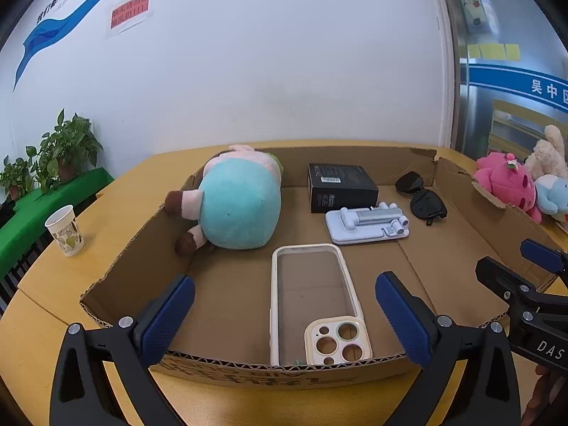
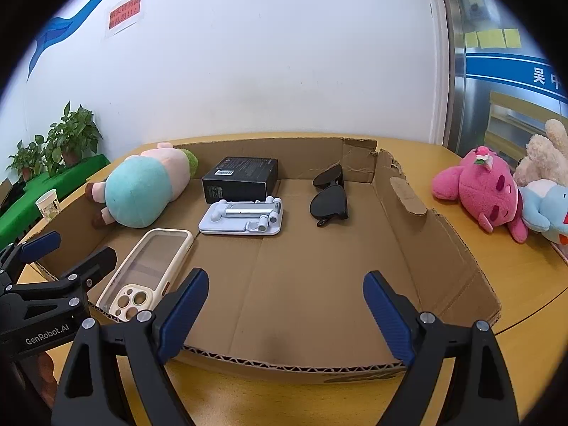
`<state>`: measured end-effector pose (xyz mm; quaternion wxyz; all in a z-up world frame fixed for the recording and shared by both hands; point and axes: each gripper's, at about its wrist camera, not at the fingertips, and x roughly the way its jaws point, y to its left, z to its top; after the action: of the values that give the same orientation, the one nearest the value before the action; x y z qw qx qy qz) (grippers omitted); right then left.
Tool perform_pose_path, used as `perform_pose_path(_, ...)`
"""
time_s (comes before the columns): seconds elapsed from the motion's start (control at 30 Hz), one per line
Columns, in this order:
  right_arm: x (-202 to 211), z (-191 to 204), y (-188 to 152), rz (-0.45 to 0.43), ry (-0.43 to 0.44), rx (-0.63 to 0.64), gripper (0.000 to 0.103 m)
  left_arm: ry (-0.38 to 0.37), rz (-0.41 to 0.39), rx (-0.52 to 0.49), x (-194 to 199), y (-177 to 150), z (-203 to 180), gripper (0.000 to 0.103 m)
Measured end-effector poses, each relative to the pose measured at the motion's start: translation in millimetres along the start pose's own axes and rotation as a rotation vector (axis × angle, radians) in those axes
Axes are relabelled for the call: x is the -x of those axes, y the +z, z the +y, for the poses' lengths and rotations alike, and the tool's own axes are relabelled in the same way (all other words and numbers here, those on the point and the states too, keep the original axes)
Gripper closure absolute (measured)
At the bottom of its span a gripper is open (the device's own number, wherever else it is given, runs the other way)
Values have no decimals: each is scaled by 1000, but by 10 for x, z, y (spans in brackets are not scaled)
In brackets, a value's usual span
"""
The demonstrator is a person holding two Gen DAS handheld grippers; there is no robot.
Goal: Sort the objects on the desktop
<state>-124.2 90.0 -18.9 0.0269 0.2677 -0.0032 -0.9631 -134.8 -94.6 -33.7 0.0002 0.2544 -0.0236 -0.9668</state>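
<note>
Left wrist view showed the left gripper [image 1: 284, 316] spread wide and empty, poised at the near wall of the cardboard tray [image 1: 284, 372]. The phone case [image 1: 314, 301] lay flat on the tray floor directly between and ahead of the blue pads [image 1: 167, 319], touching neither. The right gripper [image 2: 285, 314] was likewise released and empty at the tray's near edge, over bare floor, with the phone case off to its left.

Tray contents: a teal and pink plush toy [image 1: 234, 202] on its side against the left wall; a black box [image 1: 340, 186] toward the back; a white folding phone stand [image 1: 367, 225] just in front of the box; black sunglasses [image 1: 422, 197] to the right of the stand, near the back right corner.

Outside the tray on the wooden table [image 2: 514, 284]: a paper cup [image 1: 65, 230] to the left, and a pink plush [image 2: 486, 191] with other soft toys to the right. Nothing stood between either gripper and the tray contents.
</note>
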Motion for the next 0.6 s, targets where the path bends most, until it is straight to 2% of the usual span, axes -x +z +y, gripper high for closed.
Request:
perform_pose_path(0.07, 30, 5, -31, -26, -1, 3, 14, 2, -40, 3, 39, -41, -1, 0)
perform_pose_path(0.17, 75, 14, -78, -58, -3, 6, 14, 4, -39, 3, 40, -57, -4, 0)
perform_pose_path(0.6, 75, 9, -56, -56, -4, 4, 13, -2, -40, -2, 34, -46, -1, 0)
